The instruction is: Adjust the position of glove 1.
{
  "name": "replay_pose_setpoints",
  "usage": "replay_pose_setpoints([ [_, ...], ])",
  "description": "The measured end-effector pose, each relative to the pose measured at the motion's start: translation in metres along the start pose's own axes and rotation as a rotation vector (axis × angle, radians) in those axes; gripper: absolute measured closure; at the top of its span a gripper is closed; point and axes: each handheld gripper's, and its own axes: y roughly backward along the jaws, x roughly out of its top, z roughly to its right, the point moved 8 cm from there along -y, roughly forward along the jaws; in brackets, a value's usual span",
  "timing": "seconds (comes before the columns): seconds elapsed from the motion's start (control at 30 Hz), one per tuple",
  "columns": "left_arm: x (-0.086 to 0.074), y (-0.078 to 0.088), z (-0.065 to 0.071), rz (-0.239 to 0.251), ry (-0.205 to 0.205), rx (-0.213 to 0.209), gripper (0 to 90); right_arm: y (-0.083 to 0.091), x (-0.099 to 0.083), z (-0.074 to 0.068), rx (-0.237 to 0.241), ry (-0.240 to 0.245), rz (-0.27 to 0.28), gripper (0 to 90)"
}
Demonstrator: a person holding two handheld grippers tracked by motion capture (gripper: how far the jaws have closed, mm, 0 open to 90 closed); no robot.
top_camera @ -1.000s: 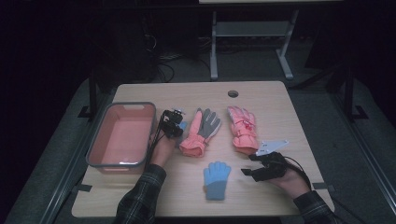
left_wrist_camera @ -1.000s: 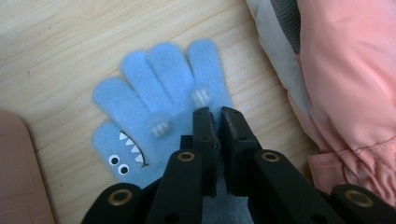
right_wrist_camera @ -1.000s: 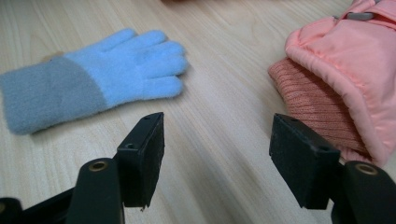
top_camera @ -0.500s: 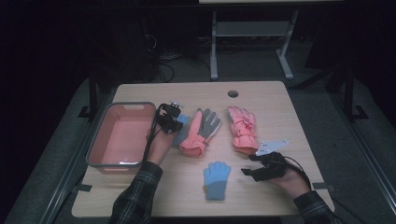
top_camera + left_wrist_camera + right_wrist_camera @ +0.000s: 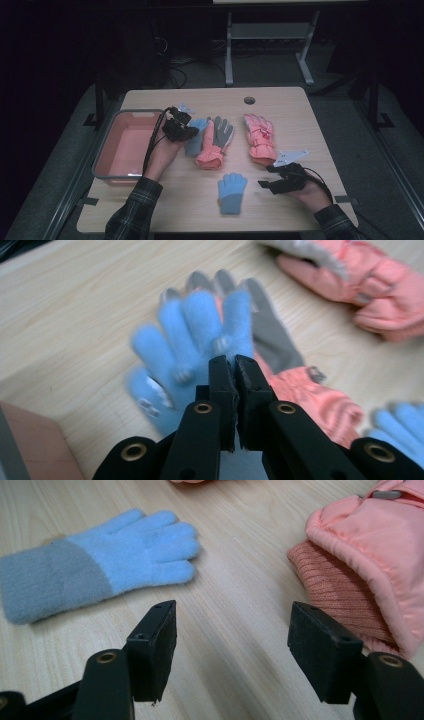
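Beside the pink tub (image 5: 107, 150), left tongs (image 5: 235, 362) clamp the blue glove (image 5: 192, 335), now lifted off the bench (image 5: 300, 105); drop-in likely next. Right tongs (image 5: 232, 645) gape empty.

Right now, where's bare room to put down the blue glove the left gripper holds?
The pink bin is bare inside. Open tabletop lies between the bin and the other blue glove, and along the far edge around the cable hole. The middle is crowded: the grey-palmed glove and pink glove lie close by the left gripper.
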Motion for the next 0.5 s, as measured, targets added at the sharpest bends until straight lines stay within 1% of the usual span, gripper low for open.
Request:
replay_pose_setpoints([
  [0.07, 0.001, 0.009, 0.003, 0.012, -0.024, -0.002, 86.8, 0.000, 0.000, 0.000, 0.000, 0.000, -0.001, 35.8],
  [0.13, 0.002, 0.015, 0.007, 0.018, -0.031, -0.014, 86.8, 0.000, 0.000, 0.000, 0.000, 0.000, -0.001, 35.8],
  [0.17, 0.003, 0.018, 0.010, 0.024, -0.044, -0.020, 86.8, 0.000, 0.000, 0.000, 0.000, 0.000, -0.001, 35.8],
  [0.2, 0.003, 0.022, 0.013, 0.029, -0.050, -0.030, 86.8, 0.000, 0.000, 0.000, -0.001, 0.000, -0.002, 35.8],
  [0.27, 0.003, 0.027, 0.019, 0.034, -0.076, -0.055, 86.8, -0.001, 0.000, 0.000, 0.000, 0.001, -0.006, 35.8],
  [0.37, -0.001, 0.033, 0.030, 0.024, -0.109, -0.074, 86.8, -0.001, 0.000, 0.000, -0.001, 0.000, -0.003, 35.8],
  [0.5, -0.011, 0.039, 0.046, 0.012, -0.144, -0.115, 86.8, -0.001, 0.000, 0.000, -0.002, -0.001, -0.004, 35.8],
])
